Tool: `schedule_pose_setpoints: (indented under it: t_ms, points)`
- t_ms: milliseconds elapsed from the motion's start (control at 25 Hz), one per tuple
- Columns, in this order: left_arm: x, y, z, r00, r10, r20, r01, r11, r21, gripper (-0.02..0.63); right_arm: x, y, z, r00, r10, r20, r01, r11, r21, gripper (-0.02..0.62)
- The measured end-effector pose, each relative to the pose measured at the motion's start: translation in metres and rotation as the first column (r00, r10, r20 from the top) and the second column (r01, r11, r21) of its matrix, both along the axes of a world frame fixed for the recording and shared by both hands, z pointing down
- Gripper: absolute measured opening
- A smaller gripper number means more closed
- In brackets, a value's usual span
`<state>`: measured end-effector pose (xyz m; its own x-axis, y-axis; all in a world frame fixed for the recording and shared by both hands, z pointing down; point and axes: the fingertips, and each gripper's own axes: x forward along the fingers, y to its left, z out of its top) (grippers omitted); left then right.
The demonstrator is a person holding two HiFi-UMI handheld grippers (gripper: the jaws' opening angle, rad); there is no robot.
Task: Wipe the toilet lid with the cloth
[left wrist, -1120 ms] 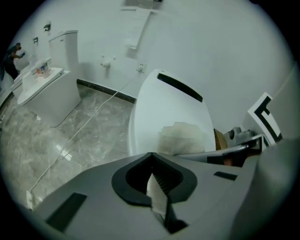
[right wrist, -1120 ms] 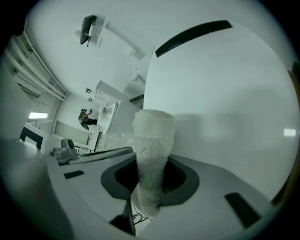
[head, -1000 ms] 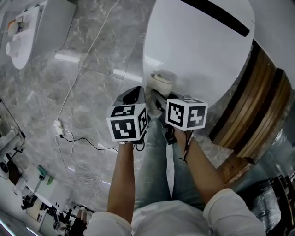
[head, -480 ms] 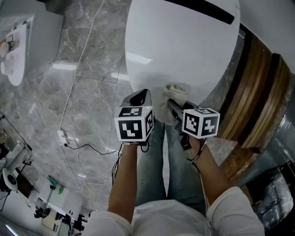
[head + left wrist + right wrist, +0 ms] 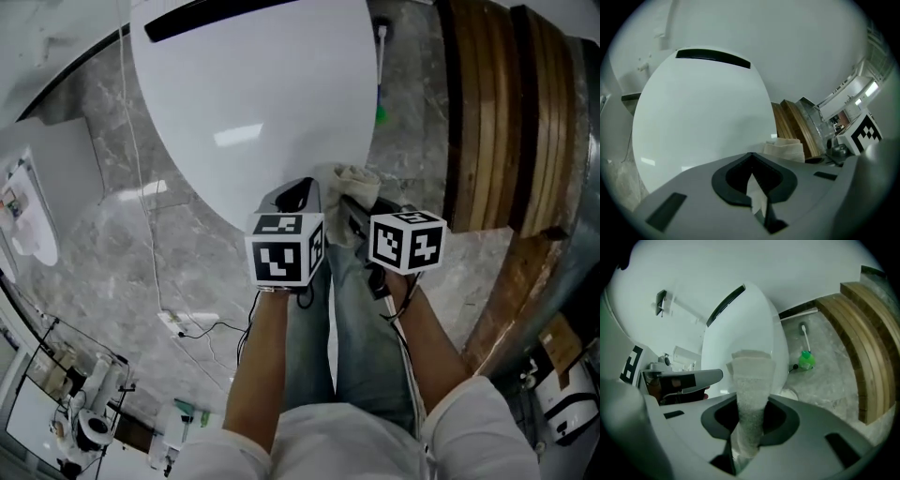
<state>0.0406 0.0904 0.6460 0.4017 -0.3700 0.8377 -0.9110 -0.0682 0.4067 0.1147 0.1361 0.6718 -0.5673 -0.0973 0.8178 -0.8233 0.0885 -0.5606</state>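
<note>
The white toilet lid is down and fills the top of the head view. A folded pale cloth sticks out of my right gripper, which is shut on it. The cloth's free end lies at the lid's near right edge. In the right gripper view the cloth rises between the jaws of that gripper in front of the lid. My left gripper hovers just left of the cloth over the lid's near rim, shut with nothing in it. The left gripper view shows the lid and the cloth to the right.
A green toilet brush stands on the grey marble floor right of the toilet. Curved wooden panels run along the right side. A white cable and socket strip lie on the floor at left. The person's legs are below the grippers.
Both grippers have travelled together along the lid's near rim, from its left part to its right edge, with the cloth still in the right one. The head view has swung round.
</note>
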Motion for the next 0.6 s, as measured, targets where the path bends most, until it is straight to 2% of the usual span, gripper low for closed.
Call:
schedule_pose_setpoints:
  t_ms: [120, 240, 440, 600]
  points:
    - [0.015, -0.001, -0.002, 0.999, 0.048, 0.011, -0.048, 0.999, -0.001, 0.012, 0.003, -0.002, -0.001, 1.0, 0.021, -0.002, -0.021, 1.0, 0.014, 0.087]
    - [0.016, -0.002, -0.004, 0.998, 0.06, 0.02, -0.06, 0.998, -0.002, 0.012, 0.004, -0.001, -0.001, 1.0, 0.022, -0.006, -0.022, 1.0, 0.014, 0.087]
    - [0.009, -0.007, -0.012, 1.0, 0.016, 0.02, -0.016, 1.0, 0.013, 0.012, 0.005, -0.005, -0.003, 1.0, -0.012, -0.012, 0.012, 1.0, 0.01, 0.087]
    - [-0.009, -0.014, -0.035, 0.999, -0.042, 0.032, 0.041, 0.998, 0.038, 0.012, 0.0, -0.023, -0.033, 1.0, 0.011, 0.015, -0.012, 0.998, 0.057, 0.087]
